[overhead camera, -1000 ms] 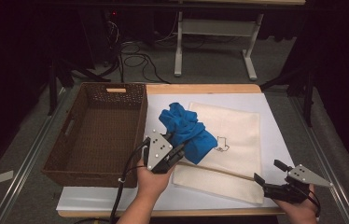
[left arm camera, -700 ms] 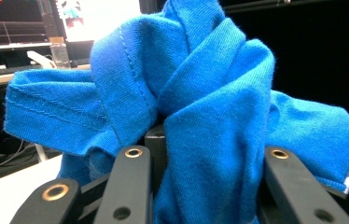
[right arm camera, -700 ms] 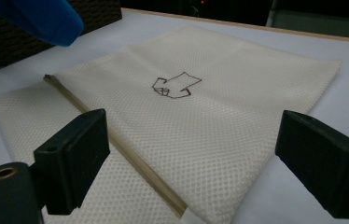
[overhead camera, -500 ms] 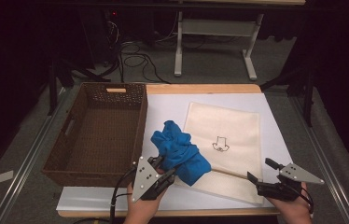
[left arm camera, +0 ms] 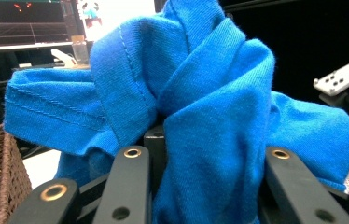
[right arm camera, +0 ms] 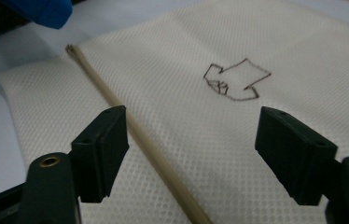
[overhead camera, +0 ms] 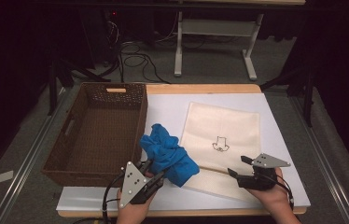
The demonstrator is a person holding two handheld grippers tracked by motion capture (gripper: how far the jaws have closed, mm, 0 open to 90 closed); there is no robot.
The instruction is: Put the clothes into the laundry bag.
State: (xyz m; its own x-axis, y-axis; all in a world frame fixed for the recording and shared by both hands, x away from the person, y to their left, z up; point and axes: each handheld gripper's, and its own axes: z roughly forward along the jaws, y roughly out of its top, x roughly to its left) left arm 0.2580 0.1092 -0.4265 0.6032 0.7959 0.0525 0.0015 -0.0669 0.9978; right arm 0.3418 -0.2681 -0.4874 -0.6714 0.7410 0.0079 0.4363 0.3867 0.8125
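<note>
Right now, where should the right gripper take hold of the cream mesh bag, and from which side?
Probably at the near folded flap, beside the seam. The cream mesh bag lies flat, so only this doubled edge seems to give a lip. Come from the person's side, low over the table. The right gripper hovers there, jaws apart and just been closing, with nothing pinched.

Bright lit table, dark surroundings, soft shadows, slightly blurry close-ups

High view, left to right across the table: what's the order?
wicker basket → left gripper → blue cloth → white mesh bag → right gripper
</note>
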